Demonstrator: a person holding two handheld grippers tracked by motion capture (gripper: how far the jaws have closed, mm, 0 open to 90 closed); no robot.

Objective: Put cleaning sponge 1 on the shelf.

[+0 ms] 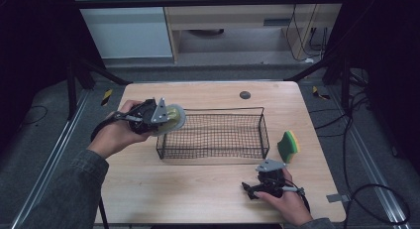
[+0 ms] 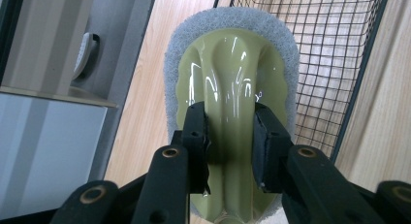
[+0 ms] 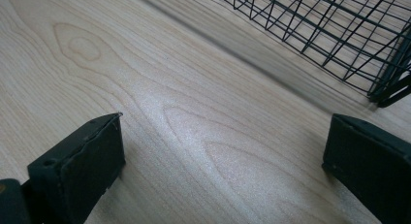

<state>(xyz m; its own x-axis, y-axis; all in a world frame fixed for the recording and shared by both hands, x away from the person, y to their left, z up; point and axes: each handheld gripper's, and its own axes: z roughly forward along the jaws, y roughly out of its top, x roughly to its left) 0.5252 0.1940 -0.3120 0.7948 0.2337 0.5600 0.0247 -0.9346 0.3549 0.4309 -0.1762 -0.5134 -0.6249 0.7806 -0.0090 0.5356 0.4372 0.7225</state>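
Note:
My left gripper (image 1: 157,118) is shut on a pale green scrubber with a grey-white pad (image 1: 172,119), held in the air at the left end of the black wire basket (image 1: 261,124). In the left gripper view the two jaws pinch the glossy handle ridge of the scrubber (image 2: 231,83), and the basket (image 2: 329,59) lies beyond it to the right. My right gripper (image 1: 250,190) rests low on the wooden table near its front edge, in front of the basket's right half, open with nothing between its fingers (image 3: 77,166). A green and yellow sponge (image 1: 288,146) stands on edge just right of the basket.
The wooden table (image 1: 198,189) has a small dark round cap (image 1: 244,94) near its back edge. A corner of the basket (image 3: 339,35) shows at the upper right of the right gripper view. Dark floor, cables and metal rails surround the table.

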